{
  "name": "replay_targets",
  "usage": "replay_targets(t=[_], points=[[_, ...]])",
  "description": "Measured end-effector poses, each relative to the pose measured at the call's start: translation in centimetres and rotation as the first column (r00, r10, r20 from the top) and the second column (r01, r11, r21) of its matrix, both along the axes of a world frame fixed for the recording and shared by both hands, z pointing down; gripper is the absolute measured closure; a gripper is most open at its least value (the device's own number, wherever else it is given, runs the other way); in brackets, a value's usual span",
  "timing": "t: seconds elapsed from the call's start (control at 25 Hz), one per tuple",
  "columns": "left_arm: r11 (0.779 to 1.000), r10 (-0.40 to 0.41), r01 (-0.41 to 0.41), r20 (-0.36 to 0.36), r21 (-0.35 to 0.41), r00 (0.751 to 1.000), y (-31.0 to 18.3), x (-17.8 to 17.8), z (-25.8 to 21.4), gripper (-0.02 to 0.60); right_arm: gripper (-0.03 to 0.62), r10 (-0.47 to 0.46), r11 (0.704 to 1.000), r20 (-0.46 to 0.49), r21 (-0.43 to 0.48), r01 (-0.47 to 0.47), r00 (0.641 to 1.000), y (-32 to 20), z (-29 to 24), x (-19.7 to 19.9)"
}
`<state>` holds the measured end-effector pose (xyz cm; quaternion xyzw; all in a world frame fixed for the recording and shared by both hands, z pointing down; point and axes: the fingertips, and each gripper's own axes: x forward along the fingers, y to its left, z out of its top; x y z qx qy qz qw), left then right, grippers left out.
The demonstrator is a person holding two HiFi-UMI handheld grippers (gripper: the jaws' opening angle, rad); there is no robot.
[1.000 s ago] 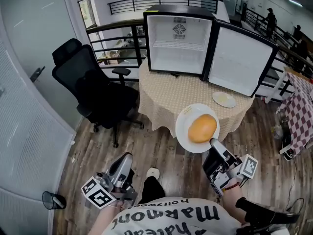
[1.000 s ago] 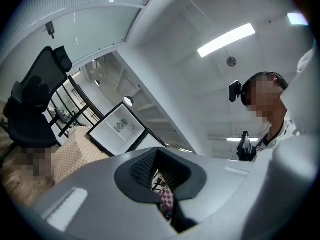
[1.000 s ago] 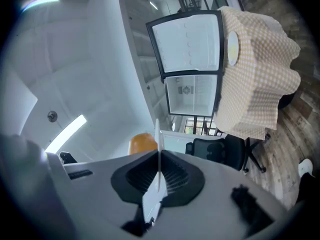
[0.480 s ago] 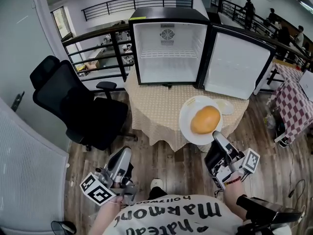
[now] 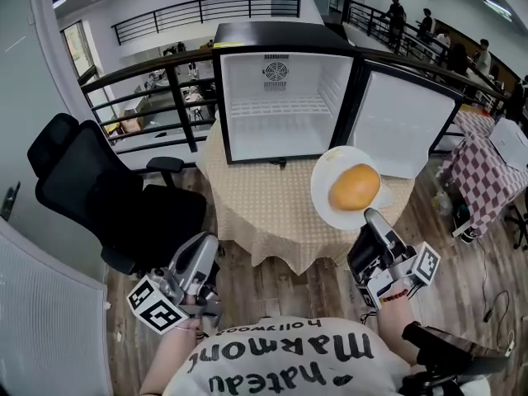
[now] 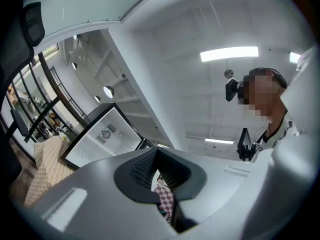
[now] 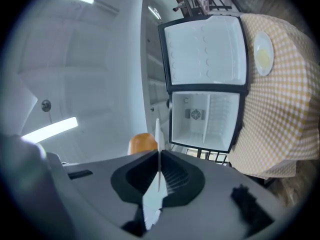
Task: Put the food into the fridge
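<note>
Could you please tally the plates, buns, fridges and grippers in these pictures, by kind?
plates: 2 (held plate, table plate)
bun: 1
fridge: 1
grippers: 2 (left gripper, right gripper)
total: 6

The only readable writing is on the person's white shirt [image 5: 280, 357], at the bottom of the head view. It is printed in black and appears upside down from this camera. The small top line reads "hollywood". Under it, in large script, stands "Marmont", and below that "hateau", whose first letter is not clear at the fold of the cloth. The marker cube [image 5: 157, 305] on the left gripper [image 5: 206, 250] and the marker cube [image 5: 426, 264] on the right gripper [image 5: 373, 218] bear black-and-white square code patterns, not letters.
</note>
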<state>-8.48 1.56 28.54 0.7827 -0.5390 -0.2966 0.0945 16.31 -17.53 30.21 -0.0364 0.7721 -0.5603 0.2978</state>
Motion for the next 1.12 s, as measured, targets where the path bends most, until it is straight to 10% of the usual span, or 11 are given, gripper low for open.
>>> replay_targets(t=[0.4, 1.12], points=[[0.993, 0.037, -0.034, 0.026, -0.117, 0.999, -5.2, -7.2, 2.0, 0.584, 0.569, 0.098, 0.995, -0.001, -0.017, -0.098, 0.995, -4.0, 1.0, -4.8], [0.972, 0.216, -0.215, 0.009, -0.092, 0.976, -14.9, -7.1, 2.1, 0.582, 0.569, 0.198, 0.966, -0.086, -0.153, -0.209, 0.976, -12.8, 3.7, -9.1]])
